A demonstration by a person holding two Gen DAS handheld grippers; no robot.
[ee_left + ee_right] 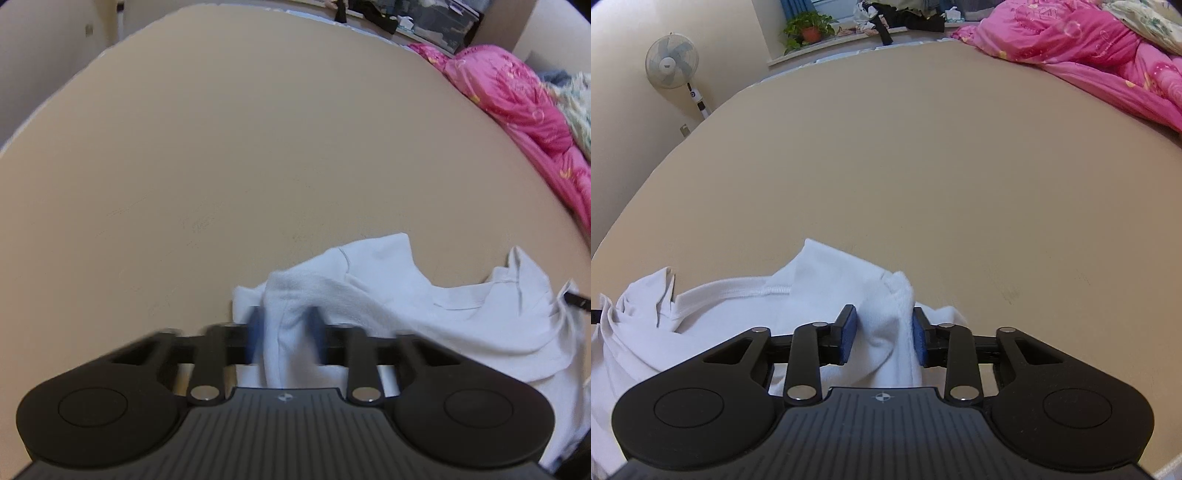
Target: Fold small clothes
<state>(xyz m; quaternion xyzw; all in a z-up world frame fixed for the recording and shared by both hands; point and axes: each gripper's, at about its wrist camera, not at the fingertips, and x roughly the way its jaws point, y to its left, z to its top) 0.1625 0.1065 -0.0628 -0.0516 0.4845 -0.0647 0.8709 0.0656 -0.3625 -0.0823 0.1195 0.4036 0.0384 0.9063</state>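
Note:
A small white garment (406, 306) lies crumpled on the tan bed surface (258, 147), close to the near edge. In the left wrist view my left gripper (284, 332) is shut on a raised fold at the garment's left end, and the cloth bulges up between the blurred fingers. The right wrist view shows the same white garment (738, 317), its ribbed neckline facing up. My right gripper (882, 332) is shut on a bunched fold at its right end, blue pads pressing the cloth from both sides.
A pink quilt (517, 96) is heaped along the right side of the bed, seen too in the right wrist view as the pink quilt (1089, 48). A standing fan (672, 64) and a potted plant (809, 29) stand beyond the far left edge. The tan surface (923, 166) stretches ahead.

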